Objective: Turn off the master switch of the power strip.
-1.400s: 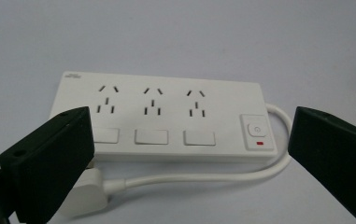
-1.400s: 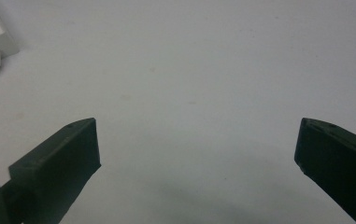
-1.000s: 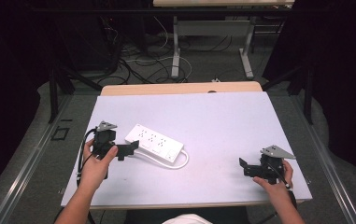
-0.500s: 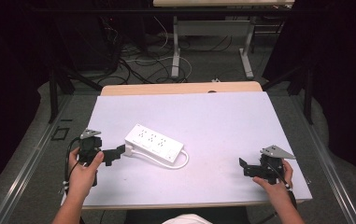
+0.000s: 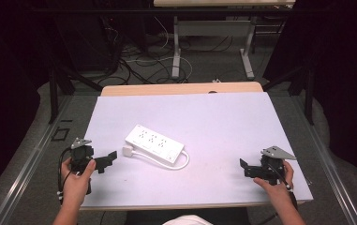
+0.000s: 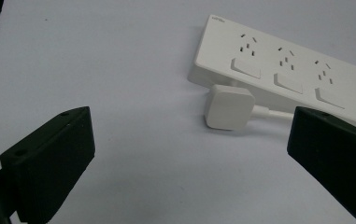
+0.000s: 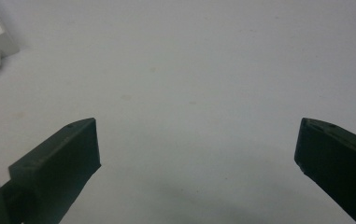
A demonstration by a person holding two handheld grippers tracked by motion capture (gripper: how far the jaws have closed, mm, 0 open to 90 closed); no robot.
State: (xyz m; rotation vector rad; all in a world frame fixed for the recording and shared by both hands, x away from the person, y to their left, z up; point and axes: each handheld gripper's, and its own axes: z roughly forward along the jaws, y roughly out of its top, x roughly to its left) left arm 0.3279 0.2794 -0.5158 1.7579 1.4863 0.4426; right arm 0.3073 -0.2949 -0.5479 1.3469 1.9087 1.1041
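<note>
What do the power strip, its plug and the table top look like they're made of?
Power strip: likely hard moulded plastic, white, with a smooth, faintly glossy face and crisp edges around the sockets and switches.
Plug: seemingly the same white plastic, with rounded corners and a soft sheen.
Table top: smooth, matte pale surface, possibly laminate or a sheet laid over it; a wood-coloured strip shows at the far edge.

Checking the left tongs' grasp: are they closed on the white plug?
No: in the left gripper view the left tongs stand wide open, and the white plug lies on the table beyond them, untouched.

Each hand-held gripper: black body w/ blocky jaws, grey triangular top plate, black cable.
</note>
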